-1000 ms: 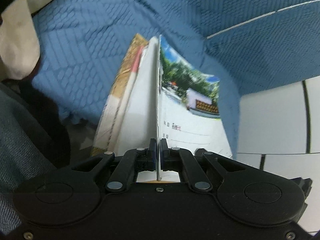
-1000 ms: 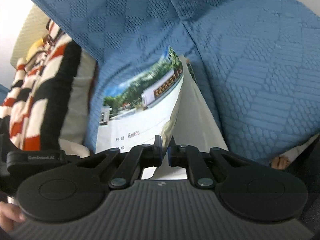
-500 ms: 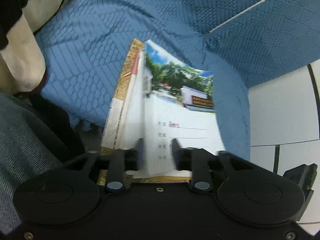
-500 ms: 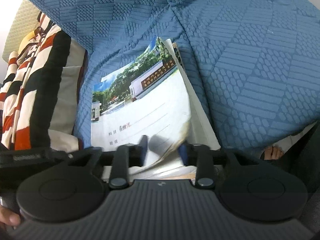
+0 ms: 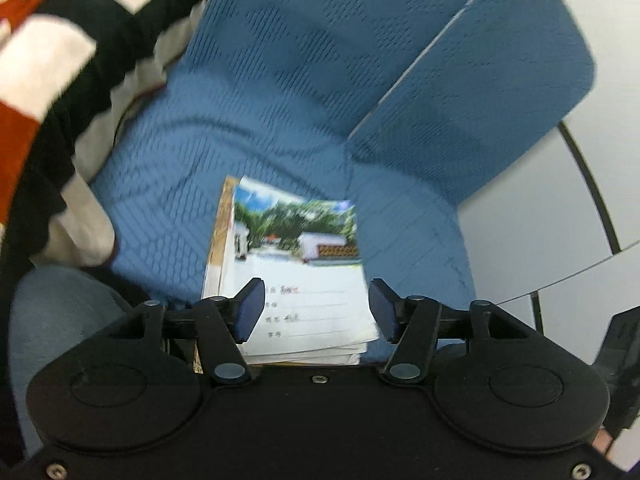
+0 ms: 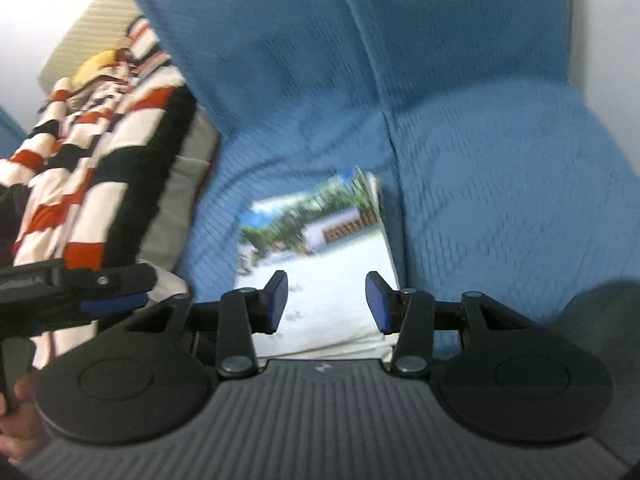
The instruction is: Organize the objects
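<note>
We have both grippers released: the left gripper is opening its jaws and so is the right gripper, and neither has anything between the pads. The booklets lie in a stack on the blue sofa just ahead of and below both grippers, with the striped blanket off to the left of them. We judge the stacking step done, since the pile sits free of us; what else is left to tidy we cannot tell from here.
</note>
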